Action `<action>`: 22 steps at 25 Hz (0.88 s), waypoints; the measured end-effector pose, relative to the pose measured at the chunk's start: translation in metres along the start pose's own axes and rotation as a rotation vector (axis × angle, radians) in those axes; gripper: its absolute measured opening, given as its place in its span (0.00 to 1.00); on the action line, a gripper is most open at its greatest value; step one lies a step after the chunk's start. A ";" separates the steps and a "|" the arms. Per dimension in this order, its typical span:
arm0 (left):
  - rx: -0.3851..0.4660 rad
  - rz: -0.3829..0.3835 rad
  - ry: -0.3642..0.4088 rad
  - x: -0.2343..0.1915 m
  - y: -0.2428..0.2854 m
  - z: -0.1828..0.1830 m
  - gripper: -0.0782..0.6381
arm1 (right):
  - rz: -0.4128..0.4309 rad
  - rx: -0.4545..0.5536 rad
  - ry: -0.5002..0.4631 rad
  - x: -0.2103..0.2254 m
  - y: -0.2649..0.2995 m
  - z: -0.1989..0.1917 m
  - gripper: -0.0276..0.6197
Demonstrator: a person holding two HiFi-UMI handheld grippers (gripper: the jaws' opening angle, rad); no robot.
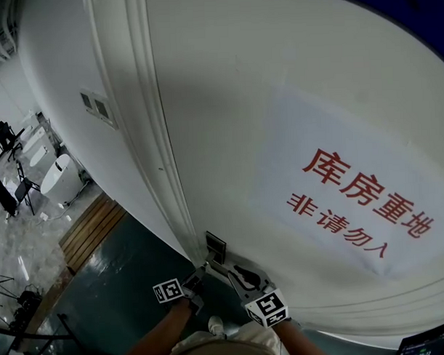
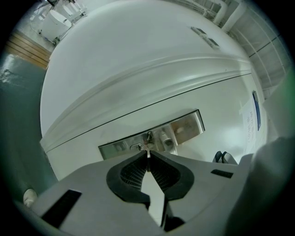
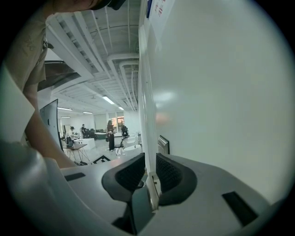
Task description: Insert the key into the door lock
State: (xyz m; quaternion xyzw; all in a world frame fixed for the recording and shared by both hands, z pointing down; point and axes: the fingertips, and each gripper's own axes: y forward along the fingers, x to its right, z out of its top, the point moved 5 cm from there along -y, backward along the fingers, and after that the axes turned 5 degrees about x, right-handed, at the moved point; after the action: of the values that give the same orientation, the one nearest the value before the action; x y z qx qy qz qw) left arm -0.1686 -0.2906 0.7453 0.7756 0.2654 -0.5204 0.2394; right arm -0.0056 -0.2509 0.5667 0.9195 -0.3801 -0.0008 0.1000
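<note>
My left tongs (image 2: pixel 147 153) are pressed together on the key (image 2: pixel 148 156), a thin silver blade seen edge-on and pinched right at the tips. It points straight at the metal lock plate (image 2: pixel 184 127), which is set in the white door (image 1: pixel 226 100) at the edge that meets the frame. The key tip sits just beside the oval keyhole (image 2: pixel 137 147), near the middle of the plate. I cannot tell whether it touches the metal.

My right tongs (image 3: pixel 150 159) are held alongside the door face, close to that same edge. The pads are spread by a narrow gap, and I can make out nothing gripped between them.

From the head view, both marker cubes sit low against the door, just below the lock plate. A paper sign (image 1: pixel 353 197) with red characters is fixed higher up, toward the door's far side.
</note>
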 end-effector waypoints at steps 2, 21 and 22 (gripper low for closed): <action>0.007 -0.002 -0.030 0.000 0.000 -0.002 0.15 | -0.002 -0.002 -0.003 0.001 -0.002 0.000 0.14; 0.053 0.000 -0.098 -0.006 0.015 -0.011 0.15 | 0.017 -0.015 -0.021 0.003 -0.009 -0.001 0.14; 0.056 0.009 -0.101 -0.008 0.014 -0.011 0.15 | 0.018 -0.015 -0.022 0.003 -0.009 -0.001 0.14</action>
State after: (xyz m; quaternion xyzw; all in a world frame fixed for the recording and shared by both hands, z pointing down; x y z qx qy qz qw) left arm -0.1544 -0.2952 0.7580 0.7558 0.2351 -0.5650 0.2329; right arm 0.0025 -0.2466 0.5664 0.9152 -0.3896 -0.0130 0.1026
